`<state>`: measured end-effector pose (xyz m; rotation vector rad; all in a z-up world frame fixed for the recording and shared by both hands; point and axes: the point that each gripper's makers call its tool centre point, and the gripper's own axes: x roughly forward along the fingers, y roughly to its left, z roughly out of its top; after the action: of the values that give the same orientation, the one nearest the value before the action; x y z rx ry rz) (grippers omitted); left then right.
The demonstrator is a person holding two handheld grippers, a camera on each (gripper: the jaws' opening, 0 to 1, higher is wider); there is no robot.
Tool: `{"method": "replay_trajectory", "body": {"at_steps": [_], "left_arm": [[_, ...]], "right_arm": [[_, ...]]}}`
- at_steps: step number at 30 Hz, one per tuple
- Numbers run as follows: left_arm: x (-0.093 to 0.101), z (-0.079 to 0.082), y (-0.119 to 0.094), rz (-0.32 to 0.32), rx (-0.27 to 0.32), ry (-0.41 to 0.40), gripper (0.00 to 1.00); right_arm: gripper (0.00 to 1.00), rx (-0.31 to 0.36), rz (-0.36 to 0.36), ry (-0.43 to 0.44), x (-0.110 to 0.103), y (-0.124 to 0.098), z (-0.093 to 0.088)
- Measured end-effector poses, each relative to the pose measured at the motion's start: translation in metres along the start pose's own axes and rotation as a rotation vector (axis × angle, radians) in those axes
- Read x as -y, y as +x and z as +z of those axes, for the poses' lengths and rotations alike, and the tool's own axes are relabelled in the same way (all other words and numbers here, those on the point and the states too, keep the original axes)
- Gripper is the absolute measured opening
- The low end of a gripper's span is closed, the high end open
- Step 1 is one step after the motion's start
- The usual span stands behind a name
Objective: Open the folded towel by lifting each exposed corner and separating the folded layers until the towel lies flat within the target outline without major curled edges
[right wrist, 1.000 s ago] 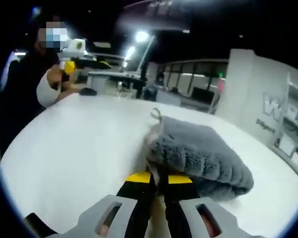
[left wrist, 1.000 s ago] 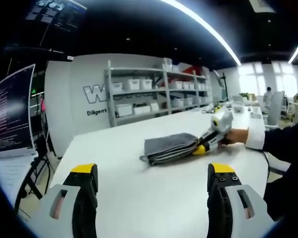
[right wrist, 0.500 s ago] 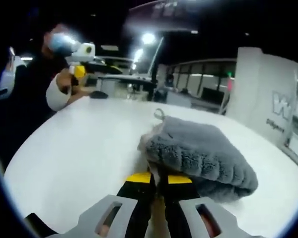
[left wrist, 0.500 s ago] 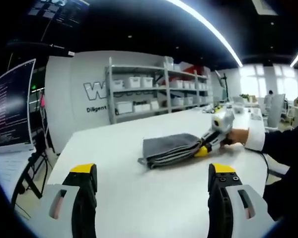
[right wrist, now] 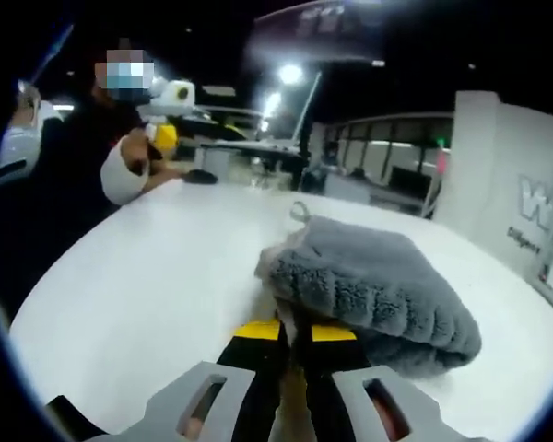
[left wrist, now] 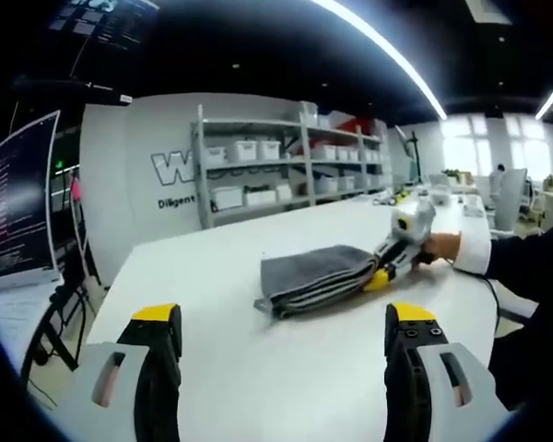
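Towel [right wrist: 373,285], grey and folded, lies on the white table [right wrist: 147,276]; right claw [right wrist: 295,333] pinches its near edge, left claw [left wrist: 281,331] gapes wide above the table.

A white desk [left wrist: 258,359] spans the near scene. Beyond its far edge stands a shelving rack [left wrist: 286,166] holding white bins, against a wall with dark lettering [left wrist: 170,170]. A monitor [left wrist: 18,203] glows at left.

An open-plan lab: bin-lined shelving [left wrist: 286,166], monitor [left wrist: 18,212], white worktable [left wrist: 258,350].
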<state>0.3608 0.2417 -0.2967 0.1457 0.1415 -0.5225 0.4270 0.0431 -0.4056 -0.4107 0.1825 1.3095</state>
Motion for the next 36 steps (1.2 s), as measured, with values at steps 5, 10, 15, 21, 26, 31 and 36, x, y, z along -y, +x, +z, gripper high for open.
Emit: {"method": "replay_trajectory", "body": {"at_steps": [5, 10, 15, 21, 26, 31, 36], "left_arm": [[0.000, -0.002, 0.001, -0.004, -0.006, -0.001, 0.89], [0.001, -0.002, 0.001, -0.004, -0.009, 0.008, 0.89], [0.002, -0.004, 0.002, -0.006, -0.012, 0.018, 0.88], [0.002, -0.005, 0.002, -0.008, -0.013, 0.017, 0.88], [0.003, -0.007, 0.002, -0.009, -0.019, 0.023, 0.88], [0.002, -0.008, 0.003, -0.009, -0.025, 0.030, 0.88], [0.001, -0.007, 0.001, -0.005, -0.020, 0.027, 0.88]], "right_arm": [[0.02, 0.005, 0.019, -0.003, -0.003, 0.001, 0.001], [0.02, 0.010, 0.038, -0.011, -0.006, 0.001, 0.002], [0.02, 0.013, 0.058, -0.017, -0.009, 0.001, 0.003], [0.02, 0.017, 0.088, -0.026, -0.015, 0.001, 0.003], [0.02, 0.023, 0.113, -0.032, -0.020, 0.002, 0.005], [0.02, 0.026, 0.131, -0.050, -0.026, 0.002, 0.006], [0.02, 0.031, 0.146, -0.052, -0.029, 0.002, 0.006]]}}
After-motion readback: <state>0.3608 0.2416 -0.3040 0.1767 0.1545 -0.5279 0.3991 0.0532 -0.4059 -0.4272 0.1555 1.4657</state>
